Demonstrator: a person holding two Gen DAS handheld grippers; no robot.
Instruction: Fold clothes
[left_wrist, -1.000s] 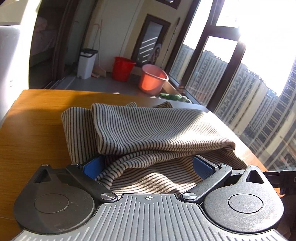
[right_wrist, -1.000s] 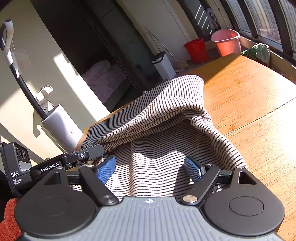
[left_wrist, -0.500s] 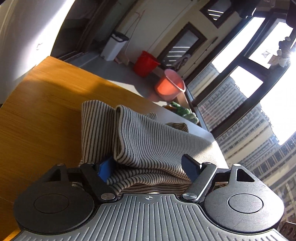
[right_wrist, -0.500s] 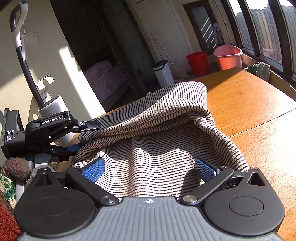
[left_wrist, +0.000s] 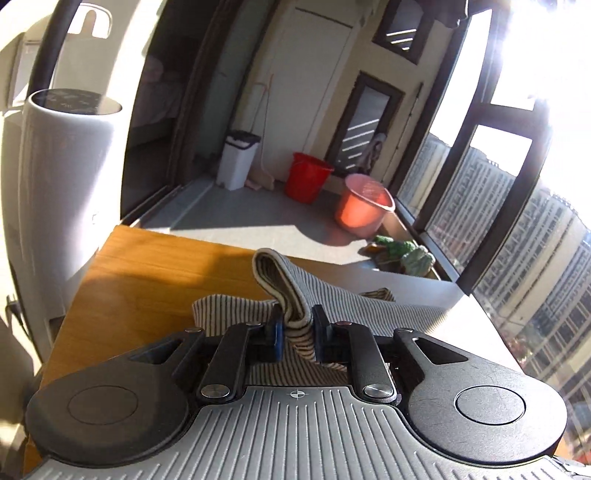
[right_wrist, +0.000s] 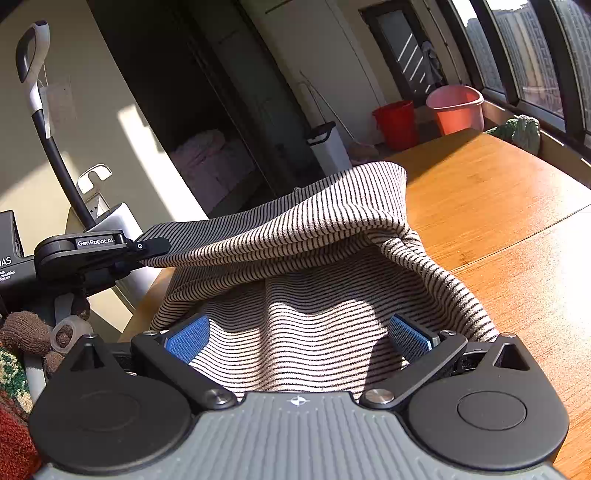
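A beige garment with thin dark stripes (left_wrist: 354, 301) lies bunched on the wooden table (left_wrist: 147, 273). My left gripper (left_wrist: 297, 325) is closing its jaws, and the blue pads pinch a raised fold of that garment. In the right wrist view one of its fingers (right_wrist: 147, 245) holds the garment's (right_wrist: 314, 229) upper layer lifted at the left. My right gripper (right_wrist: 299, 332) stands open over the lower layer near the table's front; the striped cloth lies between its pads (right_wrist: 186, 338) without being pinched.
A white cylindrical appliance (left_wrist: 62, 184) stands off the table's left edge. On the floor beyond are a white bin (left_wrist: 238, 160), a red bucket (left_wrist: 308, 182) and a pink bucket (left_wrist: 364, 210). Bare wood (right_wrist: 498, 199) lies right of the garment. A gloved hand (right_wrist: 26, 332) holds the left gripper.
The left jaws have gone from wide open to pinching a fold of the striped garment, and that gripper rose, lifting the cloth's left edge. The right jaws widened slightly and stayed put.
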